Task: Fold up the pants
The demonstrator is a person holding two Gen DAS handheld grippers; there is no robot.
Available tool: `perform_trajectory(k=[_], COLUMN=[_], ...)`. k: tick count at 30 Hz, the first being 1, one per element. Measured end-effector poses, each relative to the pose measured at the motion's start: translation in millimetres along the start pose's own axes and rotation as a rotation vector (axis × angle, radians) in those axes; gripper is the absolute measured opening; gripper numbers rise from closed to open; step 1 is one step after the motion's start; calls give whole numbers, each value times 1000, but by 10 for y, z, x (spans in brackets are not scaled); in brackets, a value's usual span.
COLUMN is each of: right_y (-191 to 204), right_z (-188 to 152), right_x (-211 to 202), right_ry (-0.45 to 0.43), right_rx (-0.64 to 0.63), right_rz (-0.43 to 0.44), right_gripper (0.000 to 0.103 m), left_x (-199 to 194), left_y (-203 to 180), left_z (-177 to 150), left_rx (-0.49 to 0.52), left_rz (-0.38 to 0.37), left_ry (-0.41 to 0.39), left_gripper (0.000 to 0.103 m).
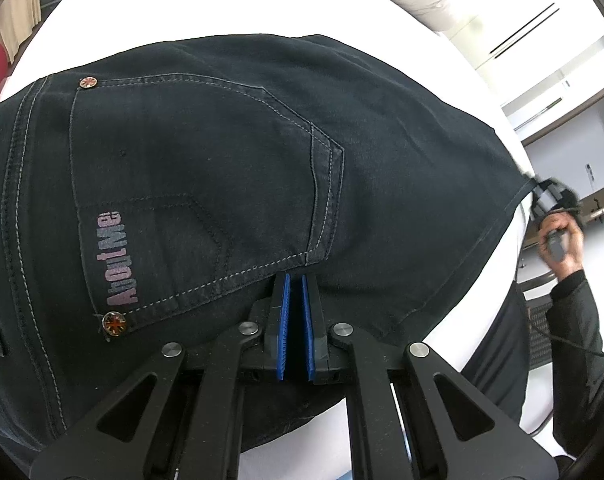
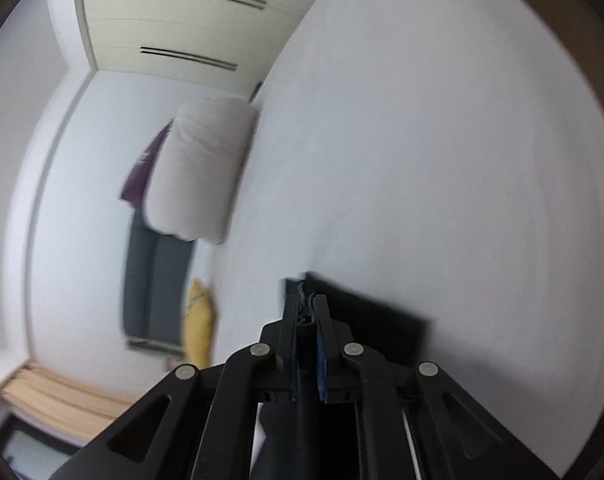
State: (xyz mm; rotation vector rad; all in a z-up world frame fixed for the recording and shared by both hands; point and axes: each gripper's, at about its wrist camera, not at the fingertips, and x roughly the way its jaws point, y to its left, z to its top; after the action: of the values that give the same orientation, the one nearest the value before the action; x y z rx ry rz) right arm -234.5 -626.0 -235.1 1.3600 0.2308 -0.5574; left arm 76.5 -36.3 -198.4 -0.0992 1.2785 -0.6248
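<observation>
Pants lie under left tool.

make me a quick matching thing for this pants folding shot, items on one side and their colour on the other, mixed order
Items:
1. pants
2. pillow
3. pads of the left tool
4. pocket rivet

Colours:
A. white
B. blue
C. dark navy
D. coppery with a flag pattern

Pairs: 1-C, 2-A, 3-B, 4-D
</observation>
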Motion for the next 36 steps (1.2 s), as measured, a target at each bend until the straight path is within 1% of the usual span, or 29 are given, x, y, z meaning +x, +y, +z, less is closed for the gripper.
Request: perform_trajectory(k=[1,2,3,6,8,9,10,13,15,16,17,18,19,20,21,22,23,24,25,26,27,28,30,31,32,33,36], right_y=[-141,-268,-331,-210,-156,-128,-104,-77,-28,-3,22,88,233,422,645,817,1056,1398,1631,1803,2015,2133,2242,2238,2224,2165,2080], right_z=[10,16,28,34,47,59,72,128,209,251,281,311,311,284,230,179,78,-107,-273,-410,-590,-698,-838,-903,-986,-1069,-1234], right_x=[71,113,87,2,15,27,46,100,95,73,16,-41,-55,0,106,211,368,599,744,828,949,1065,1341,1447,1569,1594,1689], right_ry=[14,26,24,21,35,37,36,33,0,-23,-49,-70,-64,-16,63,125,211,325,380,390,394,427,554,603,648,672,762], right_rx=[25,69,108,65,37,14,-8,-33,-73,-79,-72,-72,-119,-190,-274,-340,-444,-624,-779,-916,-1107,-1217,-1347,-1403,-1506,-1589,-1724], right_rz=[-91,-95,-44,-46,-52,-71,-105,-156,-234,-262,-284,-301,-290,-244,-204,-185,-159,-134,-140,-155,-166,-166,-177,-197,-232,-261,-295], right_gripper=[6,5,6,16,16,9,8,5,1,2,8,10,10,11,18,24,44,57,58,58,58,58,58,58,58,58,53], left_x=[-2,-1,-3,-1,-6,-10,-11,-14,-19,-20,-21,-18,-17,-17,-15,-15,-14,-13,-14,-11,-11,-11,-14,-18,-25,-29,-45], left_y=[5,8,9,31,38,42,42,34,35,32,34,35,38,41,45,48,51,53,58,65,73,89,122,138,156,172,216], left_z=[0,0,-2,-19,-36,-40,-46,-58,-67,-66,-70,-76,-85,-92,-97,-97,-97,-92,-87,-80,-81,-81,-80,-80,-84,-82,-71], left_rx=[1,2,4,-6,-4,-4,-4,-3,-3,-3,-5,-8,-10,-9,-8,-6,-5,-4,-4,-6,-10,-17,-26,-29,-30,-31,-29], left_rz=[-2,-2,-2,-4,-4,-4,-4,0,-1,-1,-2,-3,-4,-5,-5,-6,-7,-9,-11,-14,-18,-23,-32,-38,-43,-47,-55], left_ry=[-2,-2,-3,-12,-14,-14,-13,-16,-18,-20,-22,-24,-26,-27,-26,-24,-22,-20,-19,-19,-21,-23,-26,-27,-27,-25,-18], left_gripper=[6,6,6,6,6,6,6,6,6,6,6,6,6,6,6,6,6,6,6,6,6,6,6,6,6,6,6])
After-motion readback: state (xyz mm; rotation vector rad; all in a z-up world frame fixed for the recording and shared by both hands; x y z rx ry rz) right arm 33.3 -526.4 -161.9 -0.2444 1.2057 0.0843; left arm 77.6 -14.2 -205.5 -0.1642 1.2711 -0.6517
